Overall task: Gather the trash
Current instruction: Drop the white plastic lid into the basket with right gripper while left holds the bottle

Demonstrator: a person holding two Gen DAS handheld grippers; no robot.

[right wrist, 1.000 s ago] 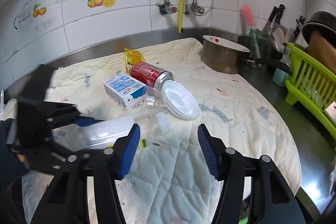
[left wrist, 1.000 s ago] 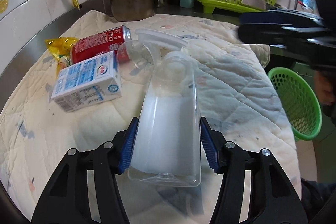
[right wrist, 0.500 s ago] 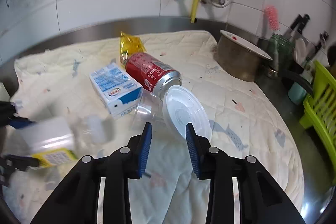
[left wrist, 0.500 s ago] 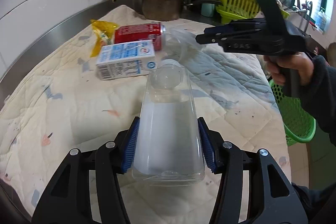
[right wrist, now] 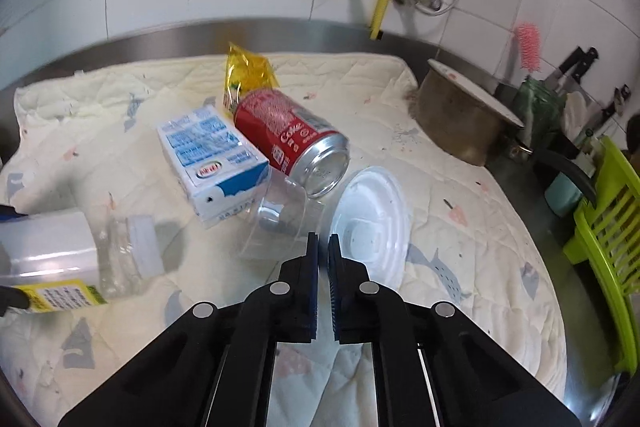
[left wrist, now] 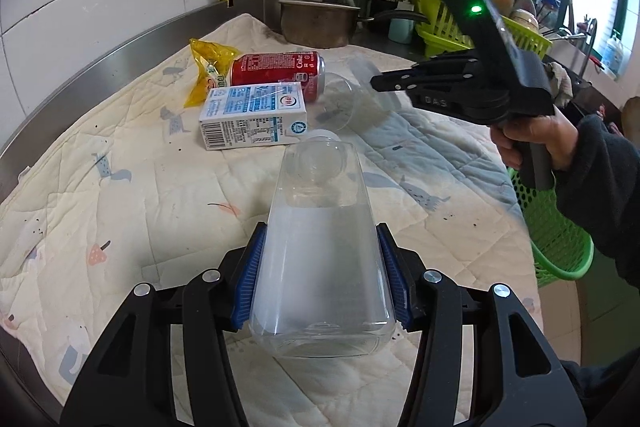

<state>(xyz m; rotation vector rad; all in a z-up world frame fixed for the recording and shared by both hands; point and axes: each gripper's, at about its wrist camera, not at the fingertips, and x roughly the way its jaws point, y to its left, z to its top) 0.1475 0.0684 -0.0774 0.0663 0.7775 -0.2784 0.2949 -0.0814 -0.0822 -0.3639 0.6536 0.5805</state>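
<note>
My left gripper (left wrist: 320, 267) is shut on a clear plastic bottle (left wrist: 320, 259) with a white cap, held above the quilted cloth; the bottle also shows in the right wrist view (right wrist: 80, 259). My right gripper (right wrist: 323, 247) is shut and empty, hovering just before a clear plastic cup (right wrist: 280, 219) with a white lid (right wrist: 370, 219). It also shows in the left wrist view (left wrist: 376, 83). A red Coke can (right wrist: 288, 139), a blue-white milk carton (right wrist: 212, 163) and a yellow wrapper (right wrist: 246, 75) lie together behind the cup.
A green basket (left wrist: 556, 239) sits below the counter's right edge. A metal pot (right wrist: 460, 123), a green dish rack (right wrist: 604, 219) and utensils stand at the back right. Tiled wall with pipes behind.
My right gripper closed its fingers and moved in toward the clear cup. My left gripper pulled back a little with the bottle, still held.
</note>
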